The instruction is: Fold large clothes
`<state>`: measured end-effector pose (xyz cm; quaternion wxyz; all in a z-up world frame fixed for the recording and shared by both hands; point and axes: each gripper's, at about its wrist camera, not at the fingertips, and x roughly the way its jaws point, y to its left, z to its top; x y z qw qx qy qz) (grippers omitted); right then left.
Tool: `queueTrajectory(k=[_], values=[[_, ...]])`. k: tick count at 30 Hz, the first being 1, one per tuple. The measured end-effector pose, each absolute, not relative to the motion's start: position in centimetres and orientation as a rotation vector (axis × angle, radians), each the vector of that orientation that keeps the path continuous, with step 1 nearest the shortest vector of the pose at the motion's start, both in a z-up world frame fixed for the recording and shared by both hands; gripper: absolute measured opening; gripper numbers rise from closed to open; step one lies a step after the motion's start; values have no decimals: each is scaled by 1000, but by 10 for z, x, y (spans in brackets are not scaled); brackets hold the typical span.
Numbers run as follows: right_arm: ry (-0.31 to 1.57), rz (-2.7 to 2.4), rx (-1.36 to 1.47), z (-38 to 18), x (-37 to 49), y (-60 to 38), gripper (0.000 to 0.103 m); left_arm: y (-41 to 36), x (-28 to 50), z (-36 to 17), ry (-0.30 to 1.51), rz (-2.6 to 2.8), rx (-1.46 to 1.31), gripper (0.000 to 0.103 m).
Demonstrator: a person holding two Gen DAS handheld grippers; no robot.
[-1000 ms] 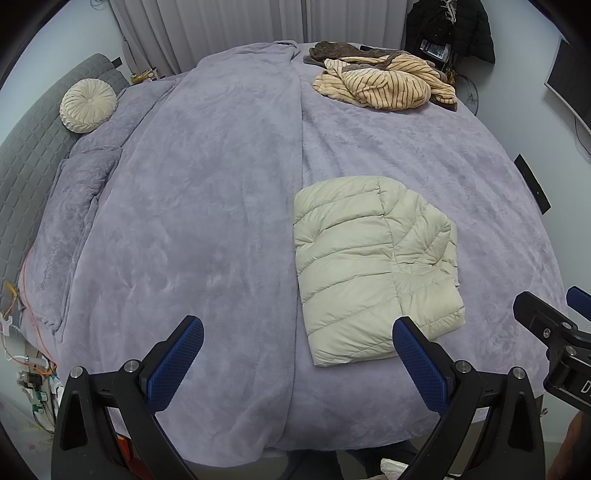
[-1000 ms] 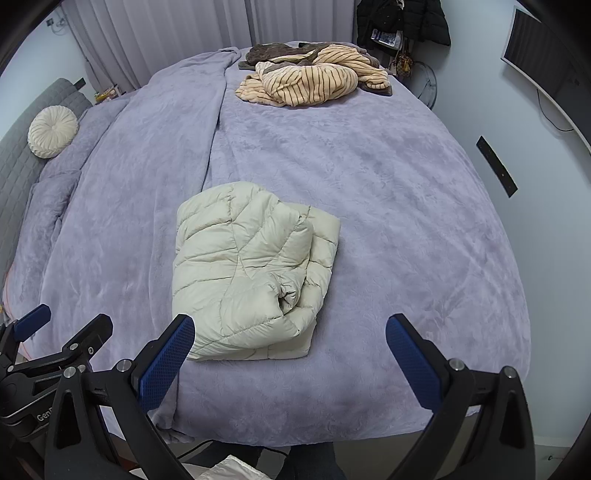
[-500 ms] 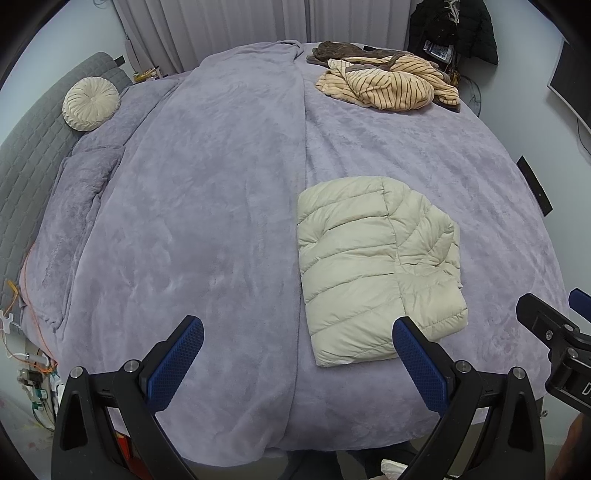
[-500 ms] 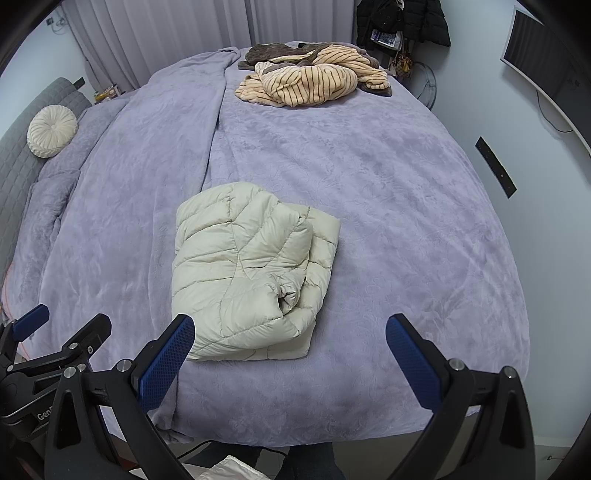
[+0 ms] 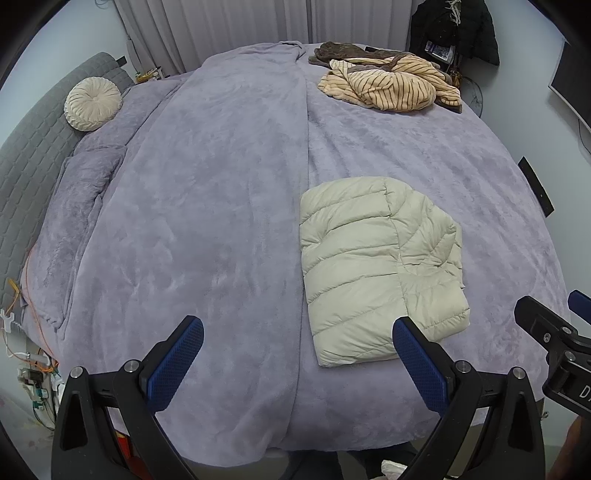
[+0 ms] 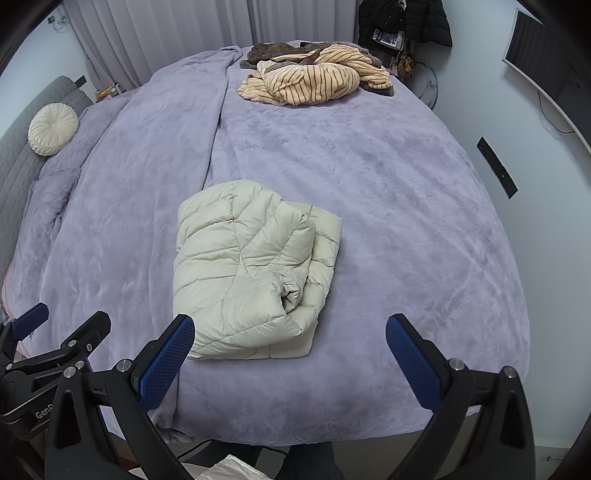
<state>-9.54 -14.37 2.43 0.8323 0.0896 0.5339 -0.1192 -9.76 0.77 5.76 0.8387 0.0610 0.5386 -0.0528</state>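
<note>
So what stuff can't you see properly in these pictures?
- Puffy jacket: folded, so its zip, sleeves and underside are tucked out of sight in both views.
- Brown garment: mostly buried under the striped clothes.
- Dark coat: cut off by the top edge.
- Screen: clipped at the right rim.
- Left gripper and right gripper: handles and the person's hands lie below the frame.

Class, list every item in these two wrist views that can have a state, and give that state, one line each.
Puffer jacket: folded, lying flat on the bed.
Striped garment: unfolded, crumpled in a heap at the far end.
Blanket: spread over the bed.
Round cushion: propped against the headboard.
Left gripper: open, empty.
Right gripper: open, empty.
</note>
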Motion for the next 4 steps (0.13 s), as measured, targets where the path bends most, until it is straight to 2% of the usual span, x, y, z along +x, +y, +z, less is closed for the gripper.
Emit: queueTrajectory(k=[4], values=[[1131,-253,188,24,-95,-143,103,9,-96,58,1143,-123,129,102]])
